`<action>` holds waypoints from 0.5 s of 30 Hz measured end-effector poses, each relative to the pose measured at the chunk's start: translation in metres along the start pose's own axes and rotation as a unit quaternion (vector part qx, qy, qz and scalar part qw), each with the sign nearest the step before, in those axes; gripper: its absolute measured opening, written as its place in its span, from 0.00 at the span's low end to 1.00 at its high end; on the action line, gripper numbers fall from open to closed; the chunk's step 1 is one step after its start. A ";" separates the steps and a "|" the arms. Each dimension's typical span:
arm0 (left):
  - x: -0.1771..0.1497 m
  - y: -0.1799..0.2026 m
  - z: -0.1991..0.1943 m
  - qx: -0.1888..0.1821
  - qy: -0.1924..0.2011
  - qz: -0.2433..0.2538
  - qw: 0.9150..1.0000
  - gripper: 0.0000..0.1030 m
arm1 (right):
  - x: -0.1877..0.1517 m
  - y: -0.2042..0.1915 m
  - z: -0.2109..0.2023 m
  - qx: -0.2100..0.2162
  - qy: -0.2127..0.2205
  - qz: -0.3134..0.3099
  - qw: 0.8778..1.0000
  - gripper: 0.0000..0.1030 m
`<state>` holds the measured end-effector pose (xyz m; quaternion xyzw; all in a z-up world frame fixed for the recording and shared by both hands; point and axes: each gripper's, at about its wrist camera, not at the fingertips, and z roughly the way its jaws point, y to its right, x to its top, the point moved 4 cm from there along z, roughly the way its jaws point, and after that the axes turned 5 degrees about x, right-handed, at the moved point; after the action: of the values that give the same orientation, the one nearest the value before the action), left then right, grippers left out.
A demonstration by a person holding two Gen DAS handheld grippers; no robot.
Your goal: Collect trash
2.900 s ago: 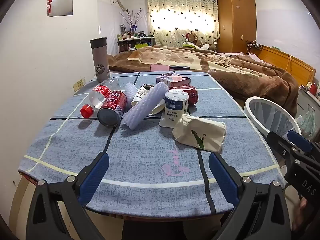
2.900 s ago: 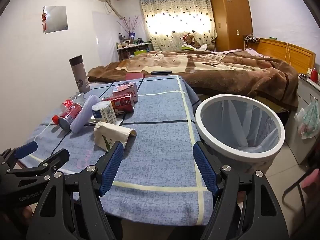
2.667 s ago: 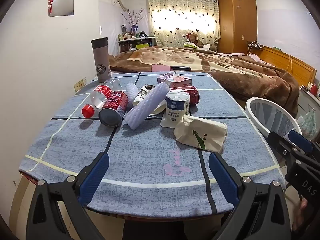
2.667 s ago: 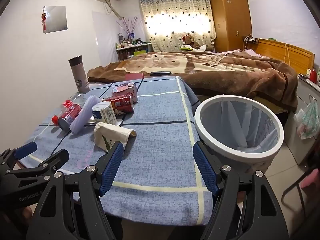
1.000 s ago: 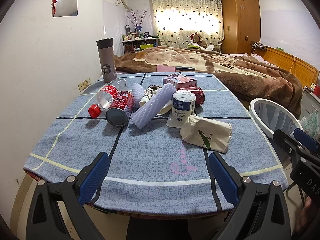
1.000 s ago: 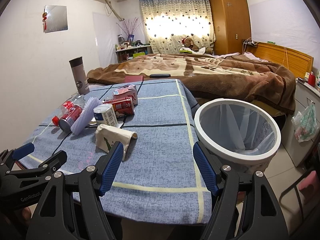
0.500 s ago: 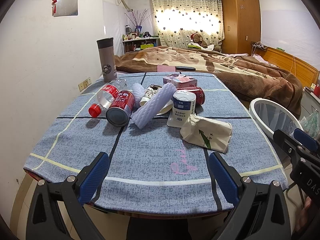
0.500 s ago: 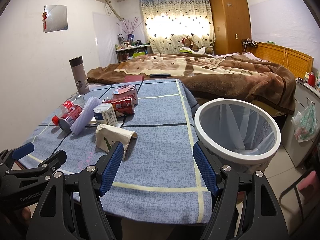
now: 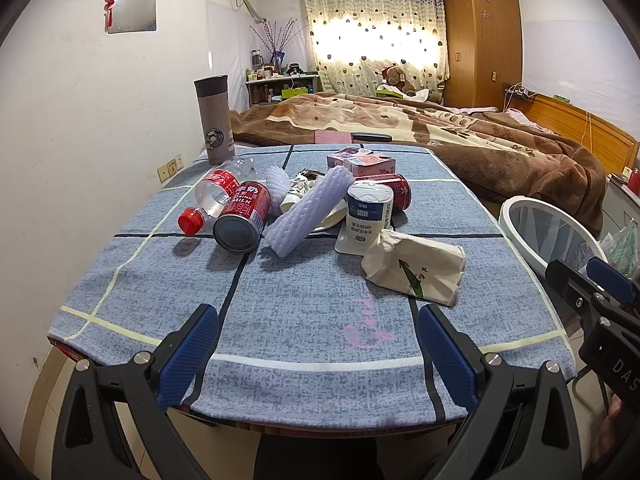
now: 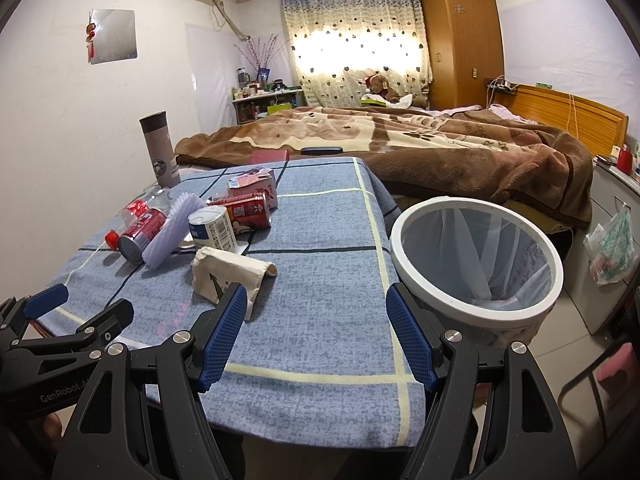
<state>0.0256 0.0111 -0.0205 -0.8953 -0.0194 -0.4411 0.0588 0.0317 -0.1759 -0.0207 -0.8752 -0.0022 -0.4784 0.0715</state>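
Trash is lying clustered on the worktop (image 9: 280,320), which is wearing a woven blue cloth: a crumpled paper bag (image 9: 414,266), a ribbed lilac foam sleeve (image 9: 308,212), a metal can (image 9: 242,216). Both the left gripper (image 9: 318,354) and right gripper (image 10: 316,338) are hovering with jaws apart, empty. Only the right wrist view is showing the round, bag-lined bin (image 10: 476,262) whole, beside the worktop.

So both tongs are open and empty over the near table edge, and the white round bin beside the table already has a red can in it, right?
Not quite. Both the left tongs and right tongs are open and empty, but the white round bin holds only its translucent liner, as the right wrist view shows. The red drink cans lie on the blue checked tablecloth.
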 end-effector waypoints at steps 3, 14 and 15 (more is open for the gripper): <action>0.000 0.000 0.000 0.000 0.000 0.000 1.000 0.98 | 0.000 -0.002 0.001 0.001 -0.001 -0.002 1.000 0.71; 0.000 -0.018 0.021 0.000 -0.024 0.002 1.000 0.98 | 0.004 -0.009 0.017 0.036 -0.009 -0.010 0.999 0.71; -0.001 -0.021 0.024 -0.002 -0.027 0.002 1.000 0.98 | 0.005 -0.013 0.023 0.054 -0.012 -0.013 0.998 0.71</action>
<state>0.0420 0.0346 -0.0334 -0.9070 -0.0185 -0.4167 0.0576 0.0527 -0.1609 -0.0275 -0.8759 -0.0400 -0.4676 0.1121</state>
